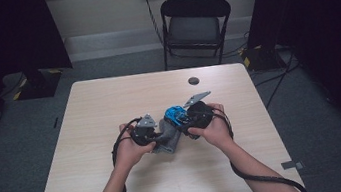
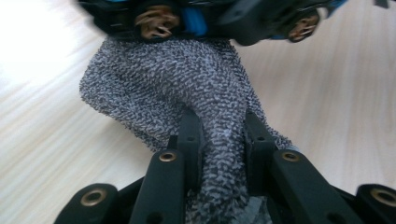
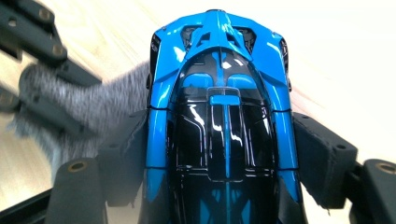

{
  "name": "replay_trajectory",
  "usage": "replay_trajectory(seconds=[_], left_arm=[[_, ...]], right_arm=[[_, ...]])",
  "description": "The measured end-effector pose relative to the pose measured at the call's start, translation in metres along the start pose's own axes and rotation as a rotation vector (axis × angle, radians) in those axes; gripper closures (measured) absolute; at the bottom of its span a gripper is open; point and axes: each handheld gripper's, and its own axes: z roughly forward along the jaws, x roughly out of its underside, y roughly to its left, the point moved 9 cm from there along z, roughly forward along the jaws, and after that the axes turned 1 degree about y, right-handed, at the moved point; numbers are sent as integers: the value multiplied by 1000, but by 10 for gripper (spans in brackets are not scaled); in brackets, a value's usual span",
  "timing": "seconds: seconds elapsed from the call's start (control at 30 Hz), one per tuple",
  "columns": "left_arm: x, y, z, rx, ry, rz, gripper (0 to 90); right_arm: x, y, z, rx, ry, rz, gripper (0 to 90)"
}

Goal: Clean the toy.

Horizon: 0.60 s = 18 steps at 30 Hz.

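Left fingers [image 2: 189, 140] pinch grey cloth [image 2: 187, 84]; right fingers [image 3: 322, 154] clamp toy car [image 3: 224, 116]

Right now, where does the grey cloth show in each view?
High view: grey cloth at table centre, between the two hand-held grippers.
Left gripper view: centre, pinched between the black jaws.
Right gripper view: left edge, beside the blue toy car.
Shared landmark: the blue toy car.

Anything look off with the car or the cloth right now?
Nothing stands out. The right gripper clamps the blue and black toy car squarely by its sides; no damage shows. The left gripper pinches the grey cloth, which is bunched against the car, on the table.
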Motion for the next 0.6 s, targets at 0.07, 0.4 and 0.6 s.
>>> replay_trajectory(seconds=[0.07, 0.4, 0.6], left_arm=[[-1, -7, 6, 20, -4, 0, 736], [1, -33, 24, 105, 0, 22, 736], [2, -47, 26, 159, 14, 47, 735]], right_arm=[[-1, 0, 2, -1, -2, 0, 261], [-3, -1, 13, 3, 9, 19, 261], [-6, -5, 14, 3, 0, 37, 261]])
